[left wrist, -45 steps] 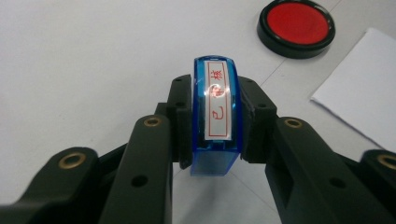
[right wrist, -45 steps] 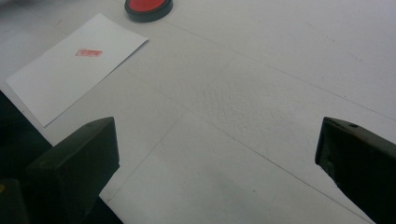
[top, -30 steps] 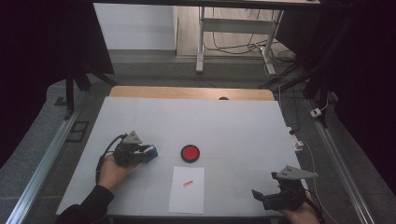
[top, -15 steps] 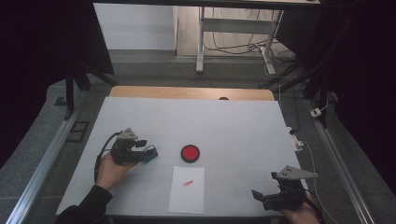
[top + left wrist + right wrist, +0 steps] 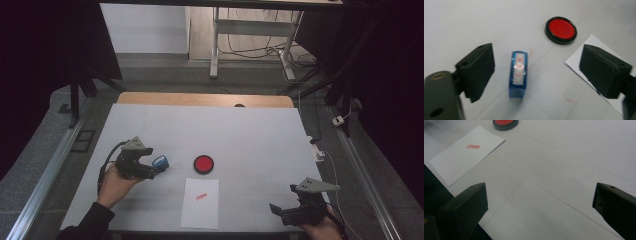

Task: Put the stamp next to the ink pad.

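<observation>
A blue stamp [image 5: 518, 73] lies on its side on the white table, its red-inked face turned up. My left gripper [image 5: 540, 58] hovers just above it; the jaws have just been opening and now stand wide on either side of the stamp without touching it. From the high view the stamp [image 5: 160, 162] sits at the tip of the left gripper [image 5: 152, 170]. A round red ink pad [image 5: 204, 163] lies to its right. A white paper sheet [image 5: 200, 202] bears one red imprint. My right gripper [image 5: 277, 210] rests open at the front right, holding nothing.
The table's front edge runs close below the paper [image 5: 466, 155] and the right gripper [image 5: 540, 202]. The ink pad [image 5: 505, 122] lies beyond the sheet. Metal rails [image 5: 45, 180] flank the table; a cable plug [image 5: 317, 152] lies at its right edge.
The left gripper's jaws have opened off the blue stamp, which stays lying on the table. The left hand has lifted slightly. The right gripper has not moved.
</observation>
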